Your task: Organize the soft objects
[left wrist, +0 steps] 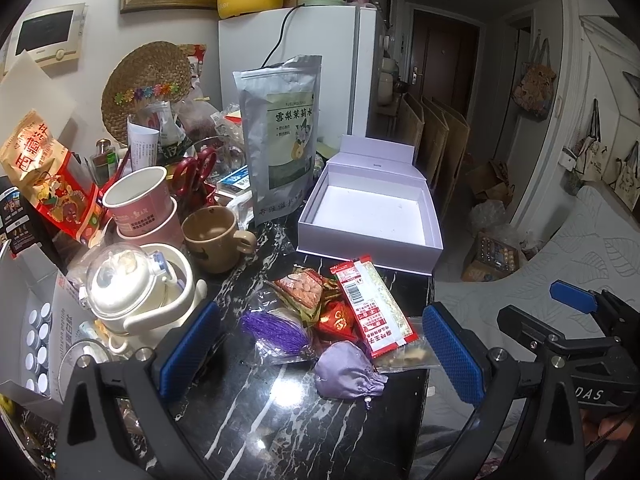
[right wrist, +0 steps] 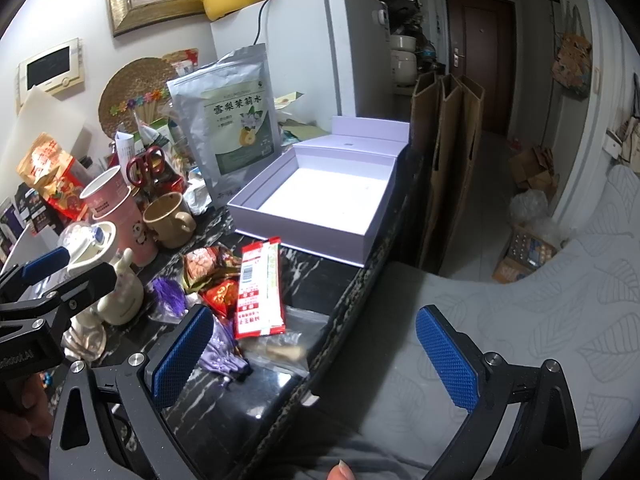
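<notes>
A pile of soft items lies on the black marble table (left wrist: 280,420): a lilac drawstring pouch (left wrist: 346,372), a purple tassel in a clear bag (left wrist: 276,330), a red and white packet (left wrist: 374,308), a small red pouch (left wrist: 336,318) and a snack bag (left wrist: 302,290). An open white box (left wrist: 372,216) stands empty behind them. My left gripper (left wrist: 320,352) is open, its pads on either side of the pile, just above the table. My right gripper (right wrist: 316,354) is open at the table's right edge, with the lilac pouch (right wrist: 220,354) and the red packet (right wrist: 258,288) by its left finger.
Left of the pile stand a white teapot (left wrist: 136,292), a brown mug (left wrist: 212,236), pink paper cups (left wrist: 140,204) and red scissors (left wrist: 196,172). A silver stand-up bag (left wrist: 280,136) stands behind, before a white fridge (left wrist: 304,36). A grey sofa (right wrist: 540,320) lies right of the table.
</notes>
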Demonstrator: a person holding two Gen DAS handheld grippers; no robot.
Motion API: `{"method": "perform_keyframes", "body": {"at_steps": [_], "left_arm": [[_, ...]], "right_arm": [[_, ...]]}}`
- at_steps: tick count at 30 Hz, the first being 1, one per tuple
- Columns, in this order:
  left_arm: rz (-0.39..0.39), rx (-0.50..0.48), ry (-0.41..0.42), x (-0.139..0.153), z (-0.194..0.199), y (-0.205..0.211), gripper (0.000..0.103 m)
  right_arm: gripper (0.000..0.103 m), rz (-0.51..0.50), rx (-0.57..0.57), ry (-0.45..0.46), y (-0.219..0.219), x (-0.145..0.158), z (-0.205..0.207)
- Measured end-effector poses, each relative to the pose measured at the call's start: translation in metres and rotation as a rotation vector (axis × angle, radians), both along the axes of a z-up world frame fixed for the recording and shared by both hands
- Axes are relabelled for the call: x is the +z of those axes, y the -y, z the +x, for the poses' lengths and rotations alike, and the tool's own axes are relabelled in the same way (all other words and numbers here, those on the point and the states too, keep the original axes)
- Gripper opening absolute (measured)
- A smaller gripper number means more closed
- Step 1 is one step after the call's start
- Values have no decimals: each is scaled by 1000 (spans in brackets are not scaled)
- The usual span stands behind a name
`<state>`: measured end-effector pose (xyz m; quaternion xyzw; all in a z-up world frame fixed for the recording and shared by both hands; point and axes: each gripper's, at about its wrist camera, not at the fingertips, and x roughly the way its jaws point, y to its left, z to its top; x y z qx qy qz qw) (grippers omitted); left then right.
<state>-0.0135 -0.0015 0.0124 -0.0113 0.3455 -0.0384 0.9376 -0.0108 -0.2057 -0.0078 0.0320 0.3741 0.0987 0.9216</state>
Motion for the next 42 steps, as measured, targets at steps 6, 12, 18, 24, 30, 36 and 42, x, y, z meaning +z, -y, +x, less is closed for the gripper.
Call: {"method": "perform_keyframes", "body": {"at_steps": [6,12,18,24,30,36,42], "left_arm": [[-11,-2,-8,-2,1,-1,103],[-14,-4,-8,-2,1,-1,103],[-22,-6,-19,-4,3,-2,103],[-26,-17,-30,-11,9,1,103],[-22,-29,-30,-20,15,7,103],[-40,-33,-38,-32,19,8,103],[-109,-20,-46,-48,15,-1,103]], "right_arm": [[103,4,2,2,0,0,0],[103,2,9,2,-1,0,1],[103,3,9,4,-1,0,1],[103,2,24,0,-2,0,7],[103,10,51,-7,0,-6,15],[103,30,83,-10,2,-15,25],[103,65,113,-36,4,-29,34]]}}
